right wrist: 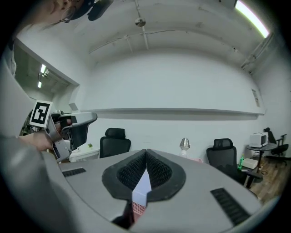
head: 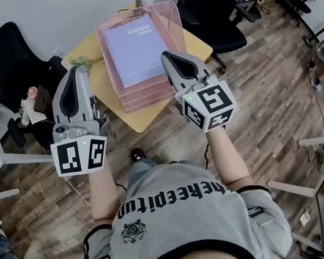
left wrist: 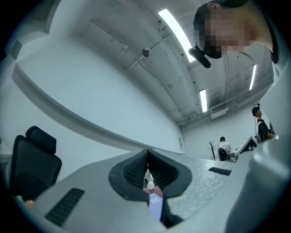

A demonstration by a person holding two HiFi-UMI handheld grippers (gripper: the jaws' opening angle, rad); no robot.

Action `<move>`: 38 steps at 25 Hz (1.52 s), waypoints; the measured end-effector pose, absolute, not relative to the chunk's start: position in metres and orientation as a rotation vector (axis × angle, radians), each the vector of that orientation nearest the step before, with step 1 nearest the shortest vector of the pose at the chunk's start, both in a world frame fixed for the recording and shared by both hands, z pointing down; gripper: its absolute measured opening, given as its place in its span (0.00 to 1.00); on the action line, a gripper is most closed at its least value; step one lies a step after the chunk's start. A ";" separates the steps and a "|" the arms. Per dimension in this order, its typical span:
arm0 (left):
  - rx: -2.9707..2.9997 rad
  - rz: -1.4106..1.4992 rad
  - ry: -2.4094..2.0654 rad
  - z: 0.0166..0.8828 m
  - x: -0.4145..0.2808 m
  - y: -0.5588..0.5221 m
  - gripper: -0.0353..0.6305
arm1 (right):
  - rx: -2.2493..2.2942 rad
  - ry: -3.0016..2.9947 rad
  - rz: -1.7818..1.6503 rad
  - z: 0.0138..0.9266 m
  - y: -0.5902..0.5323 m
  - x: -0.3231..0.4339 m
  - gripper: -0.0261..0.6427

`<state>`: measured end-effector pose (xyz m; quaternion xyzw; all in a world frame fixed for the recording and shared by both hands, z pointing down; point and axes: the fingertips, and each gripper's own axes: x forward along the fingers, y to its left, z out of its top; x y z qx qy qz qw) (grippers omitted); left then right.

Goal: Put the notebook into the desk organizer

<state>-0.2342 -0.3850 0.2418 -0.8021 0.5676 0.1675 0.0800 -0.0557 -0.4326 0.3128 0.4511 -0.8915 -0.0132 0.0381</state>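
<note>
With the notebook (head: pixel 137 49) lying in the desk organizer (head: pixel 168 19), the left gripper (head: pixel 79 72) and right gripper (head: pixel 168 55) are being held closed, empty and safely away.

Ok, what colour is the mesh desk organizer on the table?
Pink. The stacked wire-mesh desk organizer shows best in the head view.

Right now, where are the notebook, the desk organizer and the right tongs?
notebook (head: pixel 137 49): head view, middle of its lavender cover.
desk organizer (head: pixel 144 96): head view, front rim of the pink mesh trays.
right tongs (head: pixel 169 56): head view, the closed tips.
</note>
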 end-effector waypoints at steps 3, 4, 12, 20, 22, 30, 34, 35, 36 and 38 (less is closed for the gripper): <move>-2.398 0.495 1.690 0.240 -0.226 -0.378 0.06 | 1.425 -2.745 -0.054 0.305 -0.425 -0.044 0.04; -2.397 0.495 1.689 0.240 -0.223 -0.376 0.06 | 1.437 -2.748 -0.060 0.303 -0.422 -0.040 0.04; -2.397 0.472 1.693 0.238 -0.204 -0.362 0.06 | 1.530 -2.751 -0.126 0.286 -0.402 -0.015 0.04; -2.393 0.452 1.696 0.238 -0.187 -0.348 0.06 | 1.607 -2.743 -0.172 0.273 -0.385 0.010 0.04; -2.392 0.444 1.700 0.239 -0.183 -0.345 0.06 | 1.624 -2.739 -0.175 0.272 -0.382 0.017 0.04; -2.396 0.409 1.708 0.247 -0.167 -0.335 0.06 | 1.698 -2.731 -0.163 0.270 -0.369 0.042 0.04; -2.399 0.408 1.716 0.249 -0.162 -0.330 0.06 | 1.738 -2.725 -0.176 0.267 -0.363 0.052 0.04; -2.400 0.408 1.716 0.250 -0.161 -0.329 0.06 | 1.746 -2.724 -0.180 0.266 -0.362 0.054 0.04; -2.401 0.408 1.715 0.250 -0.160 -0.328 0.06 | 1.754 -2.723 -0.184 0.265 -0.361 0.056 0.04; -2.401 0.408 1.714 0.250 -0.157 -0.327 0.06 | 1.765 -2.720 -0.189 0.264 -0.358 0.059 0.04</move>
